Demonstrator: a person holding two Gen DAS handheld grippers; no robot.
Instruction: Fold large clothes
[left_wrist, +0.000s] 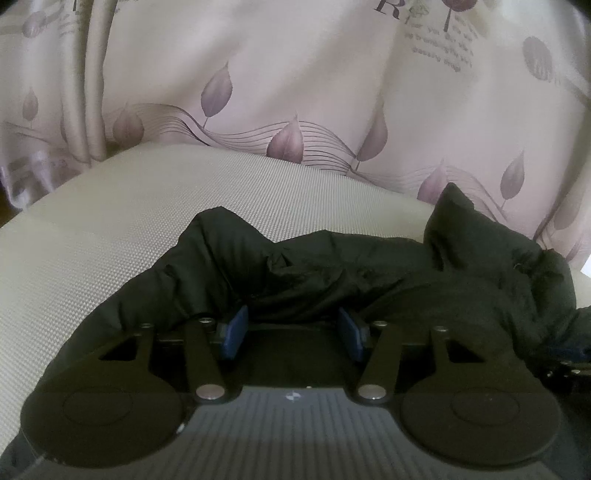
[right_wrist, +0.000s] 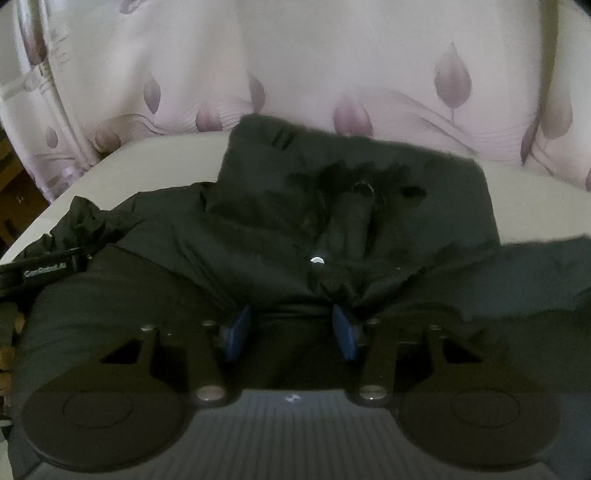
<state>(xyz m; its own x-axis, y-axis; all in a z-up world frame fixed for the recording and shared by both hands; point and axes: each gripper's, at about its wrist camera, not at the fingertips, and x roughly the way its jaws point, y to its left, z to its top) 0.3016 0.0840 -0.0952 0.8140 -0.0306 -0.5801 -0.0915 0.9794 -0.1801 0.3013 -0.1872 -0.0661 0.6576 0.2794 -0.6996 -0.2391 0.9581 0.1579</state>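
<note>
1. Jaws of the left gripper (left_wrist: 293, 328) stand spread, black fabric bunched between the blue pads; whether they pinch it I cannot tell.
2. Jaws of the right gripper (right_wrist: 291, 326) stand likewise spread at a fold near a snap button (right_wrist: 317, 260).
3. Black jacket (right_wrist: 332, 206) lies rumpled on the beige cushion (left_wrist: 147, 206).
4. Judging by this, an early fold; next, both should grip and lift an edge evenly.
5. Leaf-print curtain (left_wrist: 295, 74) hangs behind.

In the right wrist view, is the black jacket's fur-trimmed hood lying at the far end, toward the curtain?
Yes, the hood of the black jacket lies at the far end, its fur trim just before the leaf-print curtain.
</note>
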